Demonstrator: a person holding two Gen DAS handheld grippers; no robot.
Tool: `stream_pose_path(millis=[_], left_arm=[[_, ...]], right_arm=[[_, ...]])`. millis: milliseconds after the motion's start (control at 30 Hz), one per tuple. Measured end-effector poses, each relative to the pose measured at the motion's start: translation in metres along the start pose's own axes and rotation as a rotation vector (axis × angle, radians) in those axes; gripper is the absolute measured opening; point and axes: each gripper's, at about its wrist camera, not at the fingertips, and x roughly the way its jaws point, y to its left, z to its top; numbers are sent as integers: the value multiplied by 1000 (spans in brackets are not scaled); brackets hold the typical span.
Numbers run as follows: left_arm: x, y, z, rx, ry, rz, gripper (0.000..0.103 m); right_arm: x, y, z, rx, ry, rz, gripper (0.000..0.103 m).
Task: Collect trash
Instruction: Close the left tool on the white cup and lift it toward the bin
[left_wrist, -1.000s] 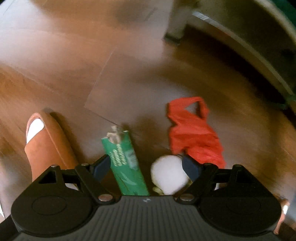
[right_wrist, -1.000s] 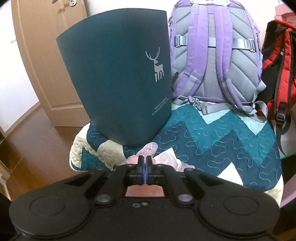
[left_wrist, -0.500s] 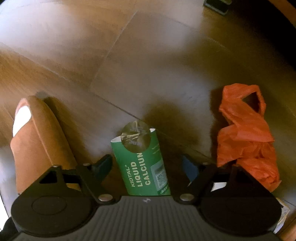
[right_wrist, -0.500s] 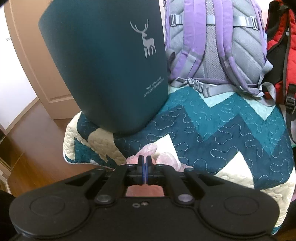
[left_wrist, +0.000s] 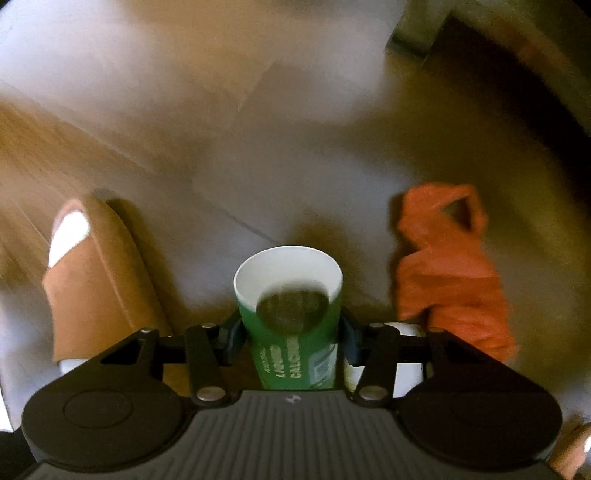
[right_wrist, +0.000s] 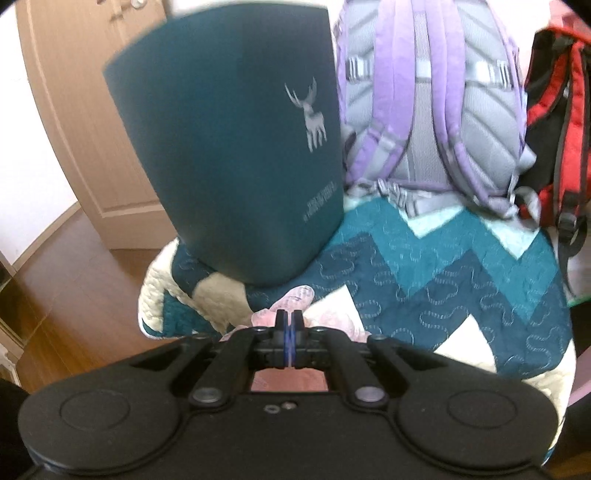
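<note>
A green cardboard tube (left_wrist: 291, 332) printed "liquid calcium" points its open white-lined end at the left wrist camera. My left gripper (left_wrist: 290, 338) reaches straight down with its jaws closing, and both pads touch the tube's sides. A crumpled red plastic bag (left_wrist: 450, 277) lies on the wooden floor to the right. A white wad (left_wrist: 406, 365) shows behind the right finger. In the right wrist view my right gripper (right_wrist: 290, 317) is shut, with something pink and crumpled (right_wrist: 295, 297) just behind its tips. Whether it holds that, I cannot tell. A dark teal bin (right_wrist: 236, 147) with a deer print looms ahead.
A person's foot in a brown slipper (left_wrist: 96, 273) rests on the floor left of the tube. A furniture leg (left_wrist: 417, 26) stands at the far right. A teal and cream quilt (right_wrist: 424, 280) carries a purple backpack (right_wrist: 428, 96) and a red one (right_wrist: 554, 122). A wooden door (right_wrist: 74, 92) is behind.
My left gripper has narrowed from wide apart to touching the green tube, which now stands more end-on between the fingers. The bin has shifted in the right wrist view; that gripper stays shut.
</note>
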Motion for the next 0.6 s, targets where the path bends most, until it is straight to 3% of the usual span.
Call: stream_pose_path(millis=[167, 600], left_arm=[[-65, -2, -12, 2, -91, -34, 49], [-264, 25, -53, 65, -432, -250, 48]], right_arm=[[-40, 19, 14, -35, -62, 11, 0], [-153, 73, 63, -178, -278, -5, 0]])
